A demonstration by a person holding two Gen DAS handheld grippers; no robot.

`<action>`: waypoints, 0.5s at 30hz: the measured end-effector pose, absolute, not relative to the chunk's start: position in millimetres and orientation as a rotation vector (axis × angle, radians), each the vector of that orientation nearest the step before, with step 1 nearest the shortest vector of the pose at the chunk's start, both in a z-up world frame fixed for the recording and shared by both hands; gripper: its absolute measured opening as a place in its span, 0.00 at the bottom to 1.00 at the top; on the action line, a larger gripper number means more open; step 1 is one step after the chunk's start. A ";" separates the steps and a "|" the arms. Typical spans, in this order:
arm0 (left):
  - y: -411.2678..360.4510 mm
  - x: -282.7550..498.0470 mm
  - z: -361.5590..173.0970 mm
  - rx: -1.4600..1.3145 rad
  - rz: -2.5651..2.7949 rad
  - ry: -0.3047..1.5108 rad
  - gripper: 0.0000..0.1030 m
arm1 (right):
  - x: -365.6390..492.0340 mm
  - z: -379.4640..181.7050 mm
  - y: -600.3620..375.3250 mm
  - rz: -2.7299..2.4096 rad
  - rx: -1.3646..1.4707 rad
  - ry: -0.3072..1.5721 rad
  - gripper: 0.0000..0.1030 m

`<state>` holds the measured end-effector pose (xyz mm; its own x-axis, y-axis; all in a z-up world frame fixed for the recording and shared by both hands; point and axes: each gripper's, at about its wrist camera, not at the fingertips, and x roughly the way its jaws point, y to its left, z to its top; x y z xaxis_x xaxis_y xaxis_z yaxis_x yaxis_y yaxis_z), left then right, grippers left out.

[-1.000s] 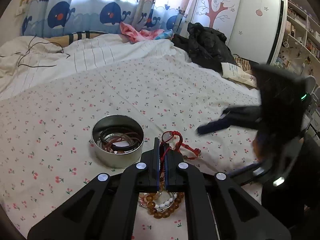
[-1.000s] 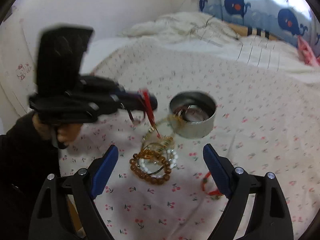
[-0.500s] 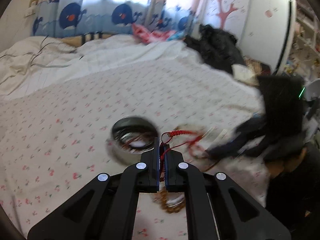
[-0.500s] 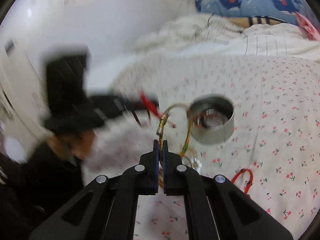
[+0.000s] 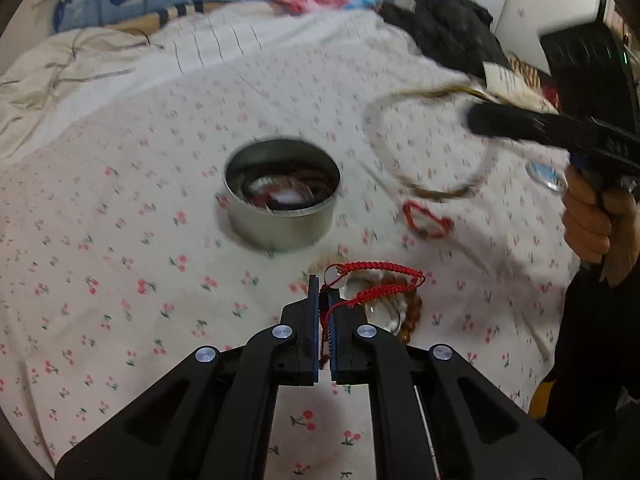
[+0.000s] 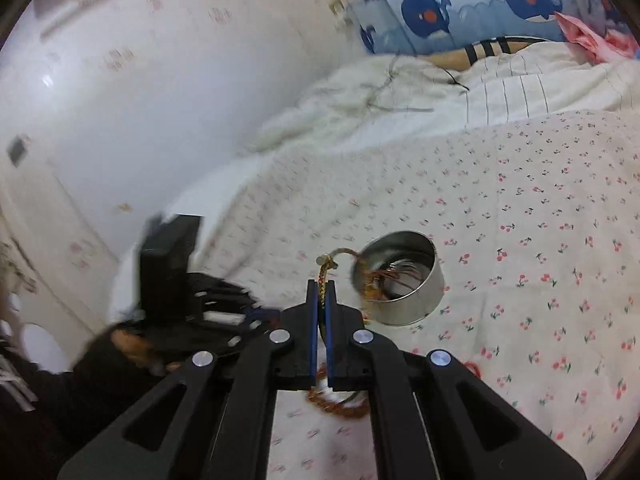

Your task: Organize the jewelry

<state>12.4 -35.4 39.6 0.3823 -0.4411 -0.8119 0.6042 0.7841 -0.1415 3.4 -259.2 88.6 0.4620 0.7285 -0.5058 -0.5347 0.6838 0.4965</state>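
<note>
The round metal tin stands open on the cherry-print bedsheet and serves as the landmark here; dark and reddish bands lie coiled inside it, blurred in both views.

The left hand-held gripper is on the near side of the tin, its jaws pressed together on a red braided cord bracelet whose loop hangs out to the right of the tips. Under that loop, on the sheet just nearer than the tin, lie a brown bead bracelet and a clear glassy ring, overlapping each other.

The right hand-held gripper is to the tin's right as seen from the left wrist, raised off the sheet, jaws pinched on a gold-coloured cord bracelet. From the right wrist the cord's far end trails towards the tin's rim; from the left wrist its wide loop hangs in the air right of the tin, blurred.

A second small red cord bracelet lies on the sheet right of the tin, below the gold loop. A person's hand grips the right tool's handle
</note>
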 end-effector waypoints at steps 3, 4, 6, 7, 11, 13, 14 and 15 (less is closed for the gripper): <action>-36.6 8.5 38.8 0.199 -0.689 0.977 0.03 | 30.4 83.6 -235.5 0.745 0.253 0.785 0.04; -36.3 7.6 40.1 0.196 -0.694 0.976 0.04 | 35.0 80.1 -231.3 0.734 0.243 0.792 0.04; -34.2 6.8 40.6 0.186 -0.714 0.992 0.06 | 55.1 69.0 -217.5 0.687 0.207 0.829 0.04; -34.2 5.9 40.0 0.188 -0.717 0.997 0.08 | 64.4 62.2 -211.0 0.667 0.184 0.855 0.04; -32.9 3.5 42.5 0.207 -0.706 0.988 0.36 | 90.7 29.5 -195.8 0.521 0.048 0.971 0.39; -31.6 2.0 45.1 0.209 -0.706 0.979 0.46 | 82.7 33.2 -200.8 0.550 0.064 0.937 0.59; -31.2 1.8 45.6 0.213 -0.698 0.974 0.50 | 79.8 35.4 -204.9 0.539 0.060 0.923 0.59; -30.6 2.0 45.5 0.213 -0.694 0.973 0.51 | 71.9 41.5 -213.3 0.501 0.050 0.892 0.62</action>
<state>2.0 -30.6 45.5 0.3692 -0.4439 -0.8165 0.6270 0.7675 -0.1337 71.9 -213.3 41.5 0.5210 0.4382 -0.7325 -0.3974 0.8840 0.2461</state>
